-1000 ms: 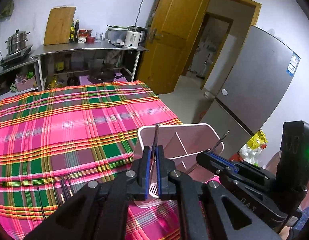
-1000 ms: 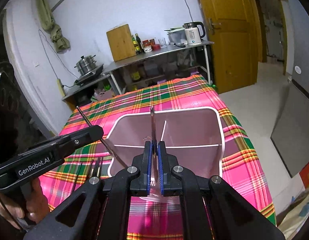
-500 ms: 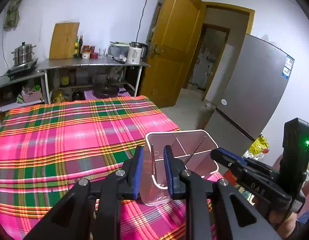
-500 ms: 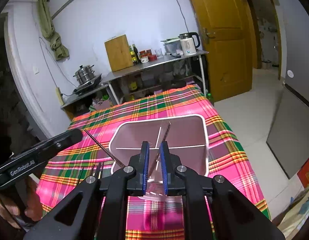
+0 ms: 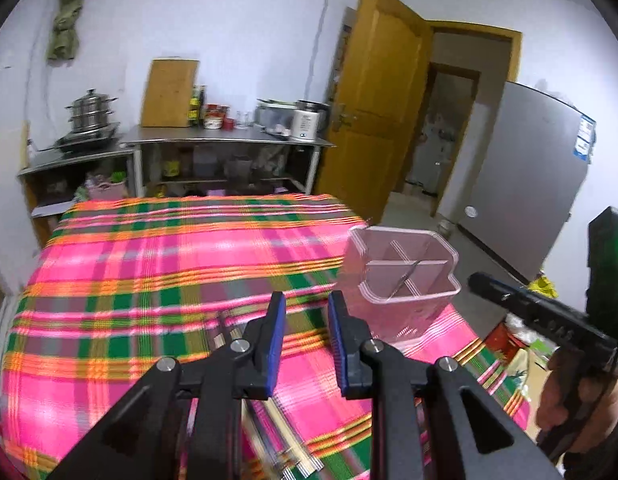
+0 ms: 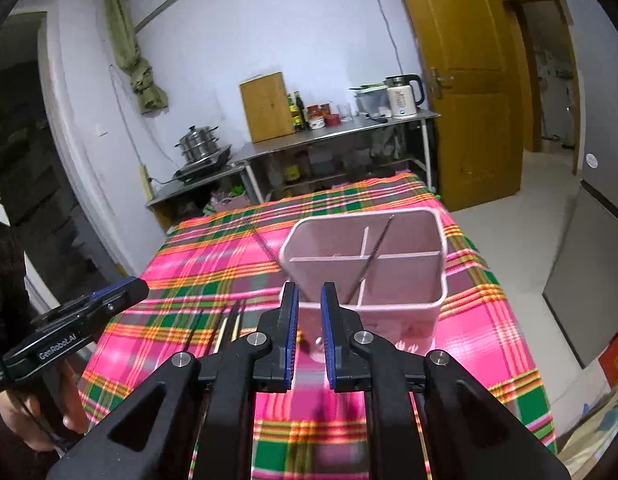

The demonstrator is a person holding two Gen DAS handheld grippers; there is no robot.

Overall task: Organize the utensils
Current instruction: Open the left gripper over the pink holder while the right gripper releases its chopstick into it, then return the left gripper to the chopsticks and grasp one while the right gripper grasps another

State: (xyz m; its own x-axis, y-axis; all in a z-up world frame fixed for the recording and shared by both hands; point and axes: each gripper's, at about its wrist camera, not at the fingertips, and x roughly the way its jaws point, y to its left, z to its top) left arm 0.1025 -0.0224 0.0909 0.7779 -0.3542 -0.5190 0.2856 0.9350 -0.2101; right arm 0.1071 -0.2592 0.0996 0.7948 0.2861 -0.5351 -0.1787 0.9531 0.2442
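A pink divided utensil holder (image 6: 401, 280) stands on the plaid tablecloth (image 6: 213, 276) near the table's right edge; it also shows in the left wrist view (image 5: 405, 280). A thin metal chopstick (image 6: 373, 256) leans inside it, also seen from the left (image 5: 405, 278). Several more chopsticks (image 6: 229, 324) lie on the cloth to its left, also under my left gripper (image 5: 269, 436). My left gripper (image 5: 305, 308) is open and empty, above the cloth left of the holder. My right gripper (image 6: 309, 300) is open and empty, just in front of the holder.
The table's right edge drops to the floor beside a grey fridge (image 5: 529, 184) and a wooden door (image 6: 469, 80). A steel shelf (image 6: 333, 136) with a kettle, bottles, pots and a cutting board stands behind the table.
Both grippers let go of their chopsticks into the holder, opened, and pulled back. The left gripper has swung left, over the loose chopsticks.
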